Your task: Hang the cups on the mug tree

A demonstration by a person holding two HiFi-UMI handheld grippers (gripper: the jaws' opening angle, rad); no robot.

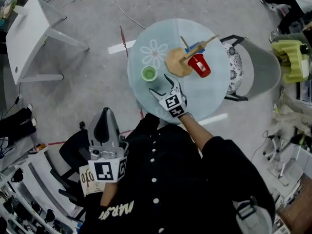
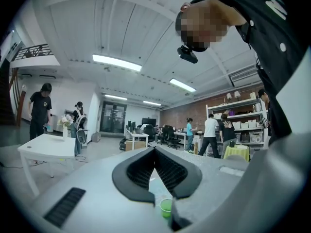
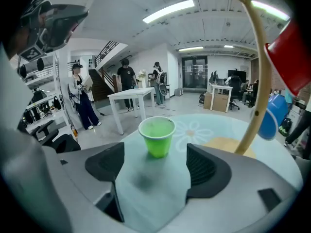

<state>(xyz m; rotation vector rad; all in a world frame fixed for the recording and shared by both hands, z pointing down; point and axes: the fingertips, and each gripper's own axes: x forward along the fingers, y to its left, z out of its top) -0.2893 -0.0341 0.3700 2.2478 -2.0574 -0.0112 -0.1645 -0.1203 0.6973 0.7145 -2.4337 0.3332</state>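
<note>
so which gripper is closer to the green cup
Right. The right gripper is over the table with open jaws facing the green cup just ahead, not touching it. The left gripper is beside the person's torso, off the table, far from the cup.

Green cup point(image 1: 149, 73), red cup point(image 1: 200, 65), blue cup point(image 3: 268, 115) and tan mug tree point(image 1: 176, 62); the pale blue table point(image 1: 204, 96) carries a white flower pattern point(image 1: 154, 53).
</note>
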